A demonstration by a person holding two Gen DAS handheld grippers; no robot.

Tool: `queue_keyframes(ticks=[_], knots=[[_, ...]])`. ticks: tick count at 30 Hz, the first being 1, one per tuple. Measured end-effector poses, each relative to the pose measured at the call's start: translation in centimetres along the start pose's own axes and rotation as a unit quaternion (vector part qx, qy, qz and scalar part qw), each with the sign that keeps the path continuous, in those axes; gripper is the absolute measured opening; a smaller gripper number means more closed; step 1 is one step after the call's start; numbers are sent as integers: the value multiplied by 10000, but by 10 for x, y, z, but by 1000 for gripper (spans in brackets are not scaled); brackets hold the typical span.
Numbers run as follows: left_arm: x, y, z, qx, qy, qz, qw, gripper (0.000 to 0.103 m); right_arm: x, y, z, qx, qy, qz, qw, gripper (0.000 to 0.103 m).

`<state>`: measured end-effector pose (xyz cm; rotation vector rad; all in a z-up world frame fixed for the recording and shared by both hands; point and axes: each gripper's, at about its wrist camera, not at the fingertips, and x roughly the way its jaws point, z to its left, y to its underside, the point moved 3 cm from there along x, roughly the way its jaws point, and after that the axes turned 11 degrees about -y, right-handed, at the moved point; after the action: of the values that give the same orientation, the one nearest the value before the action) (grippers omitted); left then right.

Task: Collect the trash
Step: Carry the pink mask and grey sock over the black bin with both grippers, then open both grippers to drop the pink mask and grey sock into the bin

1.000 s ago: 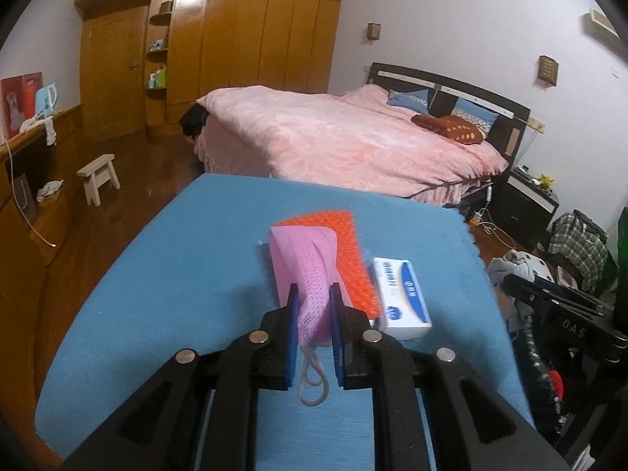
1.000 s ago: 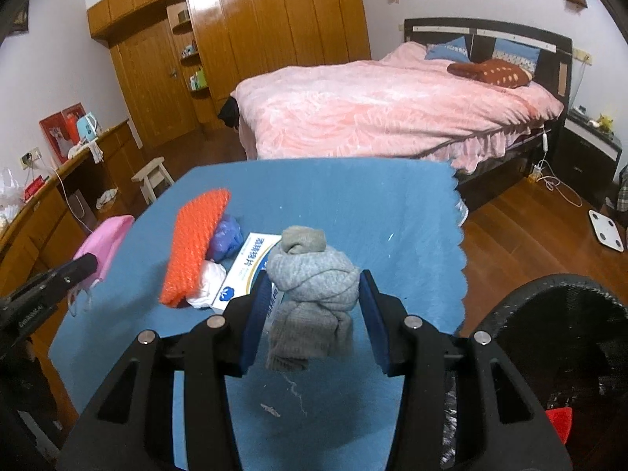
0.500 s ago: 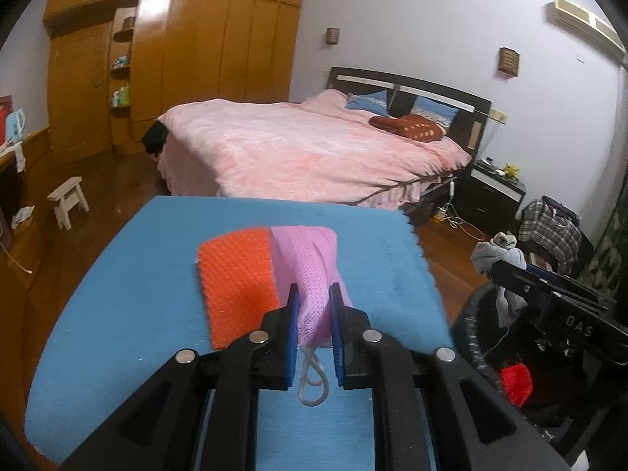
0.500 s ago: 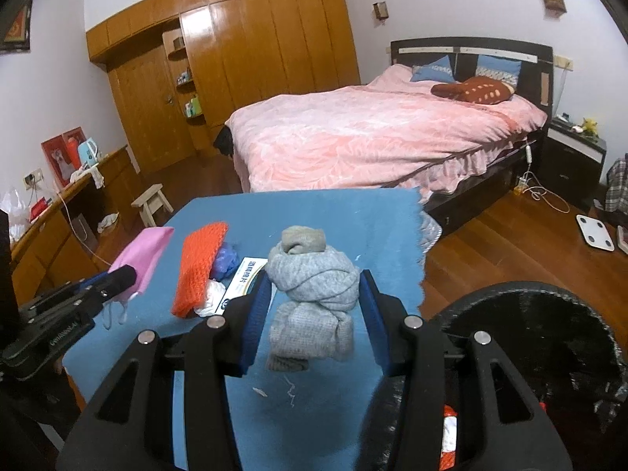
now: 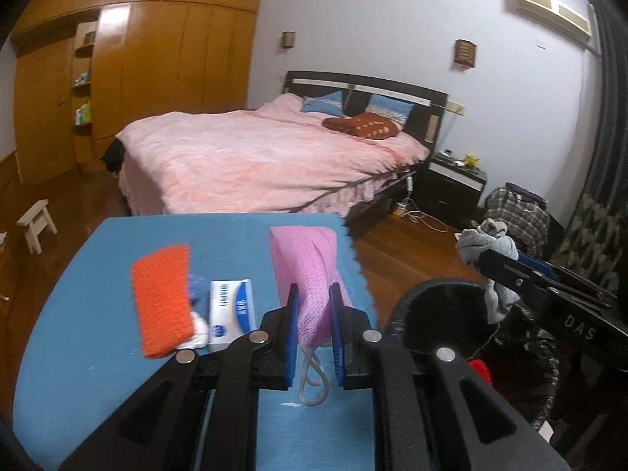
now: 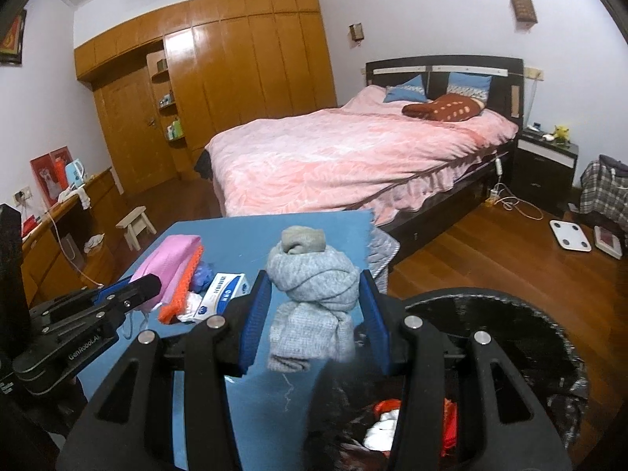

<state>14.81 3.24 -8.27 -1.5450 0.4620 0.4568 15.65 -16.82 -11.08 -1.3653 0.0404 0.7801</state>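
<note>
My left gripper (image 5: pixel 313 294) is shut on a pink mesh face mask (image 5: pixel 310 263), held above the right edge of the blue table (image 5: pixel 98 353); its ear loop hangs below. My right gripper (image 6: pixel 314 286) is shut on a knotted grey sock (image 6: pixel 314 278), held above the rim of the black trash bin (image 6: pixel 510 322). In the left wrist view the sock (image 5: pixel 484 241) and right gripper hang over the bin (image 5: pixel 435 306). In the right wrist view the mask (image 6: pixel 168 259) is at left. On the table lie an orange mesh pad (image 5: pixel 163 298), a white-blue box (image 5: pixel 231 310) and a white wad (image 5: pixel 200 333).
The bin holds red and white trash (image 6: pixel 388 424). A pink bed (image 5: pixel 259 165) stands beyond the table, a nightstand (image 5: pixel 451 188) to its right. A white scale (image 6: pixel 569 235) and a plaid bag (image 5: pixel 518 216) are on the wooden floor. A small stool (image 5: pixel 35 223) is at left.
Both grippers have swung right with their loads. The left moved from over the table's middle to its right edge; the right moved from over the table to above the bin's rim.
</note>
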Motion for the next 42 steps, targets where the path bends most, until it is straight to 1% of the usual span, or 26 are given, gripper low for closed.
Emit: queue_keyframes(ticks=[12,17,25,34,42], knots=[[-13,-7,-60,281,561,-79,9980,14,-43,7,-32,103,409,-202,9989,45],[-18,-11,-82,364,749,-127,9965,14,-57,10,-45,125,572,-249,9980,44],[-19,-9,-113,544,992,-139,9935,14,-81,16,-70,217,900,-325,9952,45],[-19,-6,-147,782,1247,-132,9890,14,-98,26,-97,396,1208,-364,9912,45],[-15,-4,-168,897,1410,-113,9859,14,-101,36,-113,531,1362,-332,9887,45]])
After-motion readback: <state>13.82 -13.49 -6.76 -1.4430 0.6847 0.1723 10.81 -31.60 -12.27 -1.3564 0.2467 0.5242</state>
